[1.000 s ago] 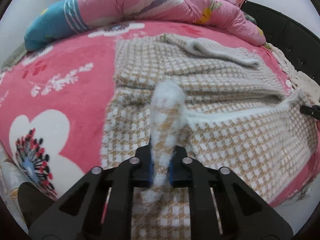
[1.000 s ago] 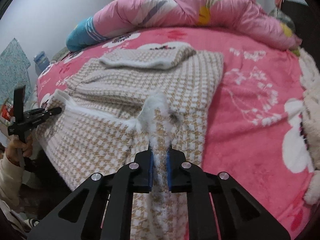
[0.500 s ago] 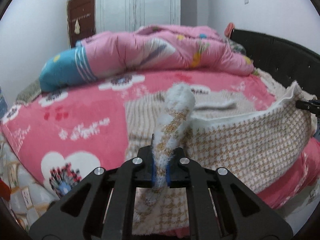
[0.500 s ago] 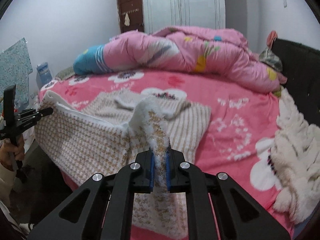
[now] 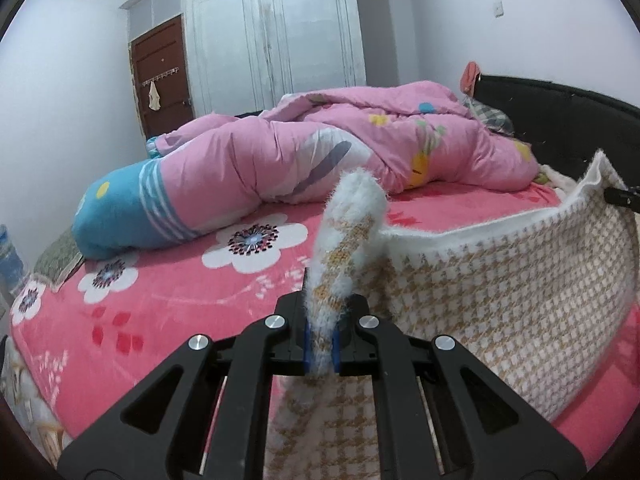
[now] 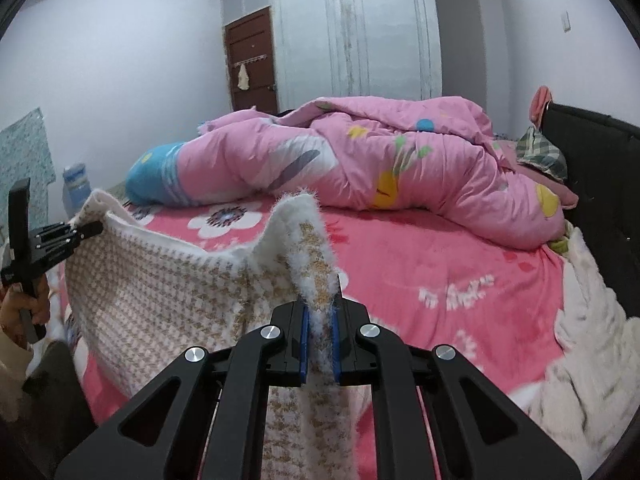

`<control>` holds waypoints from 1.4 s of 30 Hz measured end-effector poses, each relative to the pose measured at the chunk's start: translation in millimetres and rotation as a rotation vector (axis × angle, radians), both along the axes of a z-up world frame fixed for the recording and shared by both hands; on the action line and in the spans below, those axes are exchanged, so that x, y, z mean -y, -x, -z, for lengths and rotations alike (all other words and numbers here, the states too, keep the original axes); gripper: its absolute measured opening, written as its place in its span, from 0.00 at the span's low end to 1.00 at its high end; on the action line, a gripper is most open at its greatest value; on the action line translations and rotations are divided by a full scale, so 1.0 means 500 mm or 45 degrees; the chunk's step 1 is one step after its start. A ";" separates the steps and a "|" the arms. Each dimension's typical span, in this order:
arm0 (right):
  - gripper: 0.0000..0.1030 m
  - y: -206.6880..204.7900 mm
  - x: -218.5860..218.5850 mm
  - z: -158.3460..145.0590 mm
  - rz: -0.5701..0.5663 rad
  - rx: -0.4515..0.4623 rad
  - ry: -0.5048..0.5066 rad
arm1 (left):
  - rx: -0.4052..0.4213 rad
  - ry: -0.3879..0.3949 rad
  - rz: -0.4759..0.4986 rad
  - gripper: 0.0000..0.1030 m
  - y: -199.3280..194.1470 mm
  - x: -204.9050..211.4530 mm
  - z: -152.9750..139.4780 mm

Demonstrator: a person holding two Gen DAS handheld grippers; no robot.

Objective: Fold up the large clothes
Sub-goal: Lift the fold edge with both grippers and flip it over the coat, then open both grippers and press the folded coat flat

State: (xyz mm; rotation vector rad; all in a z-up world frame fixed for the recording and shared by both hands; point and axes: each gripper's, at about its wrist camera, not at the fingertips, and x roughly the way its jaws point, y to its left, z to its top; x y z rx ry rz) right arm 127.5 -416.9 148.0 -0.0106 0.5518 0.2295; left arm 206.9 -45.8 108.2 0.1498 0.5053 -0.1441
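sweater (image 5: 500, 300) now higher off bed (image 5: 180, 300)

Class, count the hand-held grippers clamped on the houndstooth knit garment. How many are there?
2. The left hand-held gripper pinches one upper corner of the houndstooth knit garment; the right hand-held gripper pinches the other.

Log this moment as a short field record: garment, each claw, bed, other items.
garment: houndstooth knit, beige and white, lifted and stretched between the two claws
left claw: shut on one end of the knit's white-trimmed top edge
right claw: shut on the other end of that edge
bed: pink floral sheet, black headboard
other items: rolled pink duvet at the far side, fluffy white throw at the right
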 end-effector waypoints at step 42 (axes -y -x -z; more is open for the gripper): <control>0.60 -0.236 -0.075 0.197 0.043 -0.425 -0.074 | -0.417 0.377 0.097 0.59 -0.257 -0.053 0.154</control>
